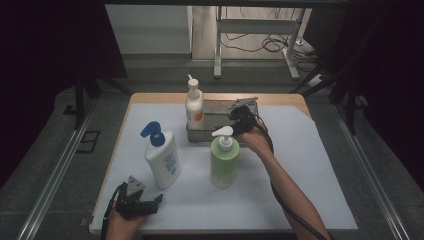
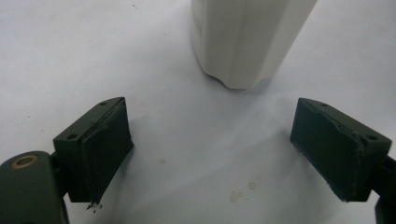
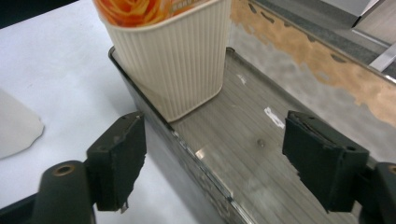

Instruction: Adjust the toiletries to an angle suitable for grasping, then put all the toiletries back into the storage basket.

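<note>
Blue-pump bottle [image 1: 162, 155], green bottle [image 1: 223, 159], white sheet [image 1: 310, 165] on table.

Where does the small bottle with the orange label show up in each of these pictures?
High view: the orange-label bottle stands at the left end of the metal tray, far side of the table.
Left gripper view: not in it.
Right gripper view: its ribbed cream base sits top centre, inside the tray.
Shared landmark: the metal tray links the high view and the right gripper view.
</note>
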A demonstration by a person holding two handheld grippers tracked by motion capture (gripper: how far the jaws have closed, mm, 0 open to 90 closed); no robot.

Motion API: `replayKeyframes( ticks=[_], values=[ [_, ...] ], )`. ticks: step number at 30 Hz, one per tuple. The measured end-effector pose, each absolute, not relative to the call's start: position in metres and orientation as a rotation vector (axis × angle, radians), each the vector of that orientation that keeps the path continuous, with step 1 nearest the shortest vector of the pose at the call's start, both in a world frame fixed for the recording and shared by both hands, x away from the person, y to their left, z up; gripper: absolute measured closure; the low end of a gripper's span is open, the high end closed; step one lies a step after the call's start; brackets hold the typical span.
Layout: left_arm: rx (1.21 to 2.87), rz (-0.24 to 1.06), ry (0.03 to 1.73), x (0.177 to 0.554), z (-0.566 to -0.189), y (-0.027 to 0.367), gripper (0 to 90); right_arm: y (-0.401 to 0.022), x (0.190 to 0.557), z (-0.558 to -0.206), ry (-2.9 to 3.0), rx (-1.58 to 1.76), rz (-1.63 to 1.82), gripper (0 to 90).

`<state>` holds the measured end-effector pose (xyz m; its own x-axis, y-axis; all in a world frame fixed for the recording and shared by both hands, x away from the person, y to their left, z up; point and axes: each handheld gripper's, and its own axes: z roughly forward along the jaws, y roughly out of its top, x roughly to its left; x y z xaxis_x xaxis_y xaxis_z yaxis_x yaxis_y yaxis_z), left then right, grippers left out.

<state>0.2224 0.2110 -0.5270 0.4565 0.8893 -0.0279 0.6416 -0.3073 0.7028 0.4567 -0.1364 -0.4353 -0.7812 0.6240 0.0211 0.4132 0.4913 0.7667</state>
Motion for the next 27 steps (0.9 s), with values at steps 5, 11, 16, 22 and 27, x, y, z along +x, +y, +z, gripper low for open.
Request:
replayKeyframes(
  ticks=[5, 11, 16, 22, 27],
  values=[
    [2.057, 0.489, 1.272, 0.222, -0.527, 0.211, 11.8, -0.15, 0.451, -0.434, 2.49, 0.885, 1.17, 16.2],
    [2.057, 0.49, 1.272, 0.222, -0.527, 0.211, 11.9, -0.168, 0.445, -0.434, 2.489, 0.876, 1.162, 14.2],
    [2.057, 0.489, 1.272, 0.222, -0.527, 0.211, 11.8, -0.181, 0.44, -0.435, 2.487, 0.893, 1.19, 13.9],
    [2.056, 0.489, 1.272, 0.222, -0.527, 0.211, 11.9, -0.196, 0.431, -0.435, 2.474, 0.901, 1.228, 13.9],
    [2.056, 0.49, 1.272, 0.222, -0.527, 0.211, 11.8, -0.208, 0.421, -0.436, 2.48, 0.899, 1.237, 13.5]
  ],
)
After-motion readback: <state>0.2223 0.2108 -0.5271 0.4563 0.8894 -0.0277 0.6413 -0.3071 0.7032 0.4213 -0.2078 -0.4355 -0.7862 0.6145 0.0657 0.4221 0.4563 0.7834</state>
